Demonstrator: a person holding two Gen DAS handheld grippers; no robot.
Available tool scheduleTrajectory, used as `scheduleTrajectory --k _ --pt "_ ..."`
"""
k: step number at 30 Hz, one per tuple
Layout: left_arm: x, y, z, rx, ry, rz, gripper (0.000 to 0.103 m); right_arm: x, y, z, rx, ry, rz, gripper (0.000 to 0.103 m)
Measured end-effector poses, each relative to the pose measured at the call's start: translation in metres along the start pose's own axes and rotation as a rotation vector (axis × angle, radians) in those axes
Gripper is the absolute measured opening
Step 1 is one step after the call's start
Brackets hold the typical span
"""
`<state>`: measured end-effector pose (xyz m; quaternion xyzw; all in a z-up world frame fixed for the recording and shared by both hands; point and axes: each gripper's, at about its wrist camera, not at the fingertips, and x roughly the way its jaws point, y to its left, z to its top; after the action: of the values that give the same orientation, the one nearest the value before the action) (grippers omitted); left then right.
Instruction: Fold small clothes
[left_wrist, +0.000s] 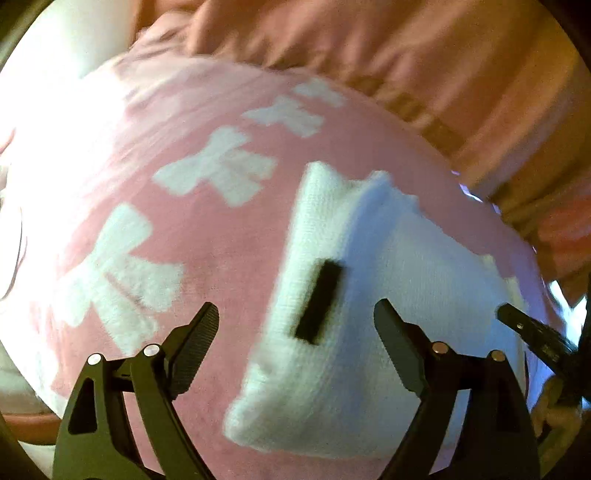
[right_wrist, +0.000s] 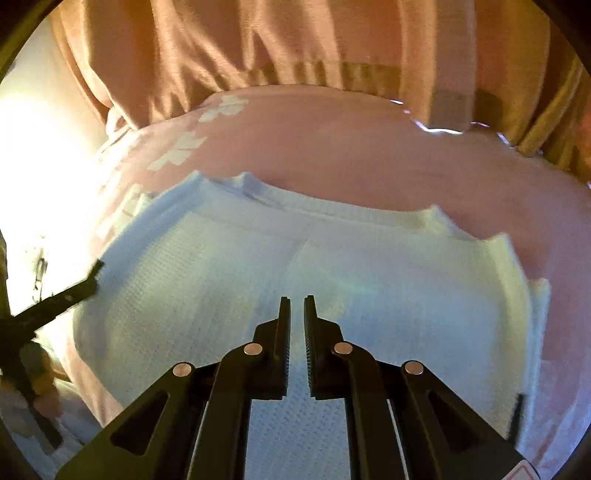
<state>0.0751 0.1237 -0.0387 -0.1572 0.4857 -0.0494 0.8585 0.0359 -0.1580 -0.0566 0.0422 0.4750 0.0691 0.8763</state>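
White garment on a pink blanket.
The white garment (left_wrist: 369, 295) lies under the wide-spread left gripper (left_wrist: 295, 314); the right gripper (right_wrist: 297, 301), nearly closed, hovers over its middle, gripping nothing.

Pink bow-print blanket (left_wrist: 229, 236), peach curtain (right_wrist: 258, 48), bright glare left

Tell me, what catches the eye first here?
The white knitted garment lies spread in the middle, on a pink blanket patterned with white bows. A small black label stands out on the white knit. Over it, the left tool gapes wide open, while the right tool is nearly closed, gripping nothing.
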Motion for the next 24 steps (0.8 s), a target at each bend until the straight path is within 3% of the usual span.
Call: scheduleTrajectory --k 4,7,9,10,11,16,20,24 --pt "0.025 0.013 -0.004 -0.057 0.092 -0.032 0.084 0.027 0.016 0.008 -0.035 0.072 -0.031 0.007" --pt "0.027 0.002 -0.005 0.008 0.076 -0.006 0.084 0.045 0.022 0.007 -0.067 0.108 -0.072 0.007" --pt "0.025 -0.003 -0.006 0.028 0.075 -0.017 0.069 0.046 0.026 0.007 -0.091 0.109 -0.088 0.007" --pt "0.023 -0.006 -0.005 0.037 0.089 -0.069 0.044 0.046 0.026 0.007 -0.096 0.110 -0.087 0.007" --pt "0.022 -0.008 -0.004 0.037 0.105 -0.113 0.029 0.046 0.026 0.006 -0.097 0.108 -0.084 0.007" --pt "-0.010 -0.036 0.004 0.063 0.051 -0.216 0.024 0.044 0.025 0.003 -0.094 0.103 -0.078 0.007" --pt "-0.048 -0.079 0.008 0.140 -0.034 -0.328 0.024 0.047 0.022 0.005 -0.097 0.105 -0.071 0.007" --pt "-0.064 -0.117 0.005 0.202 -0.057 -0.404 0.024 0.046 0.016 0.005 -0.083 0.110 -0.037 0.007"
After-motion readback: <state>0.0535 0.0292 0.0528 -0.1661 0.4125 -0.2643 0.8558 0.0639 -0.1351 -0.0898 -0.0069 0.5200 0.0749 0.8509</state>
